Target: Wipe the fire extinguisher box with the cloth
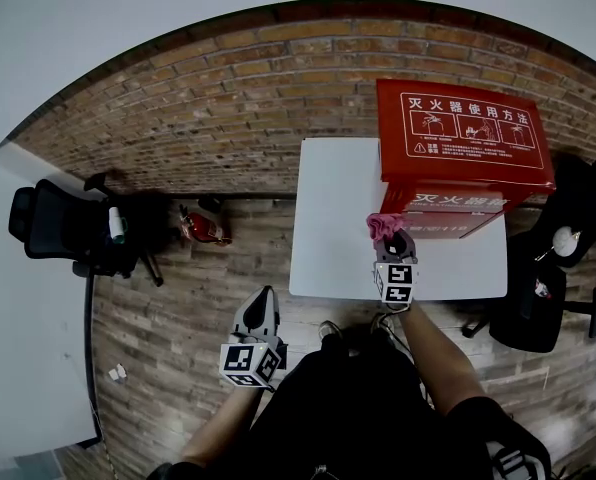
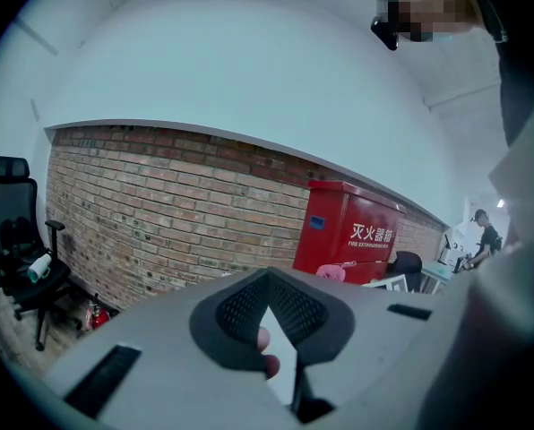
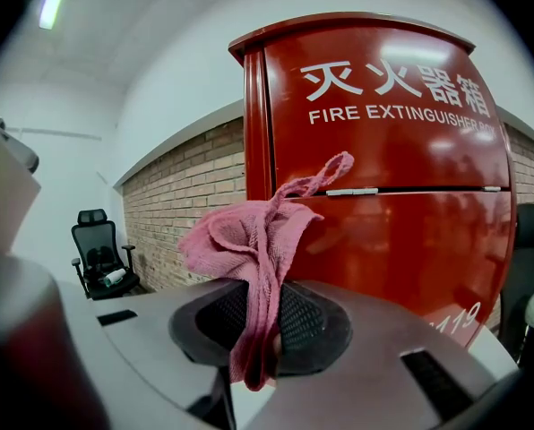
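The red fire extinguisher box [image 1: 463, 133] stands on the right part of a white table [image 1: 333, 218], against the brick wall. My right gripper [image 1: 393, 238] is over the table just in front of the box, shut on a pink cloth [image 1: 383, 225]. In the right gripper view the cloth [image 3: 249, 240] bunches above the jaws, a strand away from the box front [image 3: 383, 177]; I cannot tell whether it touches. My left gripper [image 1: 265, 296] hangs low over the floor, left of the table, its jaws together and empty. In the left gripper view the box [image 2: 348, 231] is far off.
A black office chair [image 1: 63, 228] stands at the left by a white desk [image 1: 18, 318]. A small red extinguisher [image 1: 203, 228] lies on the floor near the wall. Another dark chair [image 1: 538, 288] sits right of the table. A person [image 2: 486, 236] stands far off.
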### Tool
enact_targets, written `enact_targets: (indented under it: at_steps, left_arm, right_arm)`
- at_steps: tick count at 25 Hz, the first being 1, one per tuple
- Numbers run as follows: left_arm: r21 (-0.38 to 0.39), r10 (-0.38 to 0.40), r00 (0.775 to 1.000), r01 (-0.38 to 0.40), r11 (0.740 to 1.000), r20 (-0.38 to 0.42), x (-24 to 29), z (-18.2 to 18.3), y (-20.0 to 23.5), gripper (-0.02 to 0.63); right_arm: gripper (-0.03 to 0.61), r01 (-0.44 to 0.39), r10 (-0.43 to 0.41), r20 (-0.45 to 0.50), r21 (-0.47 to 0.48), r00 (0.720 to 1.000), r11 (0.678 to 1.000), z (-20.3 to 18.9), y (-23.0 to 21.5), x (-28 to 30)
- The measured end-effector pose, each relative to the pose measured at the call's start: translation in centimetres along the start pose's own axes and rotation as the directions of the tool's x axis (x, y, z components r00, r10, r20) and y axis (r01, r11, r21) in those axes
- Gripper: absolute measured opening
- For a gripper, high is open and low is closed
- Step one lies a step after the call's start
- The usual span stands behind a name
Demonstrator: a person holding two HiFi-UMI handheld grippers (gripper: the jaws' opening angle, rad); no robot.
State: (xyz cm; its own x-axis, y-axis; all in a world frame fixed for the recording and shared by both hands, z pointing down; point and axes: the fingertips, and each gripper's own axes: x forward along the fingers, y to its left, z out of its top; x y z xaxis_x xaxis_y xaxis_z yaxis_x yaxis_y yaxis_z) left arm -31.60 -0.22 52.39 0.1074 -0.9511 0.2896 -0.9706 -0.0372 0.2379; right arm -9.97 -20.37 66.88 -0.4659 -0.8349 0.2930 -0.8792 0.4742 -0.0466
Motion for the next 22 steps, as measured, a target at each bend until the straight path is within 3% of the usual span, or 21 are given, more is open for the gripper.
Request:
enact_targets:
  at_steps: [22]
  left_arm:
    - [0.010, -0.020, 1.000, 0.020, 1.000, -0.013, 1.0, -0.3, -2.2, 0.034]
  right_arm:
    - [0.080, 0.004, -0.004, -0.034, -0.010, 0.999, 1.000, -0.9, -2.5, -0.6]
